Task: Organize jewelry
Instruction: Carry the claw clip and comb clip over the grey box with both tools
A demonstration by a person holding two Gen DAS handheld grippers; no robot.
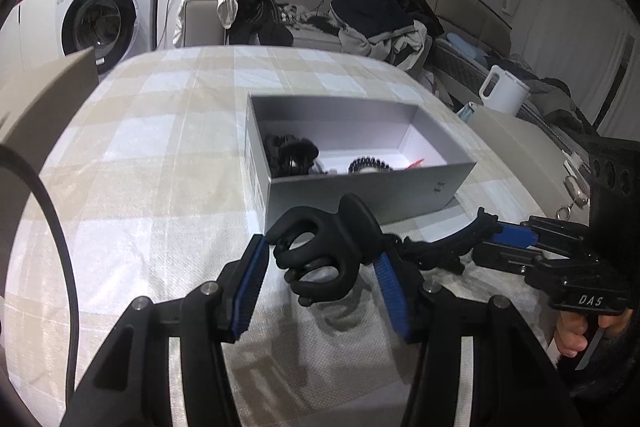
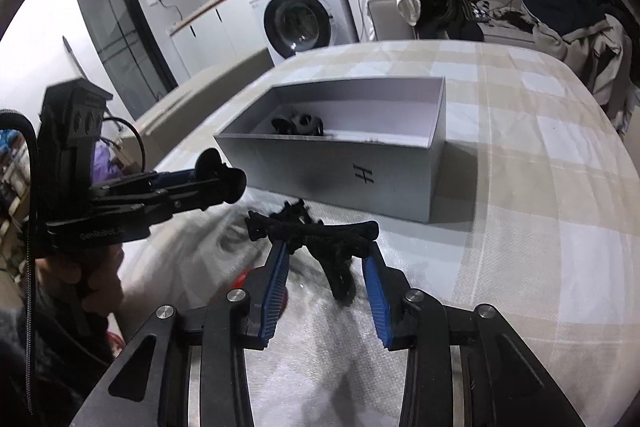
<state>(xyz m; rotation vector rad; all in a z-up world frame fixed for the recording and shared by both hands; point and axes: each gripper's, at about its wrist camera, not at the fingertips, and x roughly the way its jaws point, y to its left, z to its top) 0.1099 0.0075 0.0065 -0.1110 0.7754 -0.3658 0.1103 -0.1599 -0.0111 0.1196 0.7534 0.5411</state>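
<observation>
On your far left, a white washing machine [image 1: 102, 13] stands behind the checked tablecloth [image 1: 160, 131] that covers the table.

Nearer you, your left gripper [image 1: 320, 259] holds a black claw hair clip [image 1: 324, 255] just above the cloth. Its blue-padded fingers [image 1: 252, 287] press against the clip from both sides, pinching it between them. The clip sits just in front of the near wall of an open grey box [image 1: 360, 187].

Inside that box, at its left end, lies another black claw clip [image 1: 294, 153], with a dark coiled hair tie [image 1: 368, 165] near the middle of the floor and a small red item [image 1: 416, 162] to its right.

Right of the held clip, a black fabric bow clip [image 2: 320, 239] lies on the cloth in front of the box. Your right gripper [image 2: 326, 251] has a blue finger [image 2: 374, 287] on either side of it. The fingers look close around the bow, but you cannot tell from these views whether they grip it or only flank it.

Furthest right, beyond the table edge, stands a white kettle [image 1: 504, 89].
</observation>
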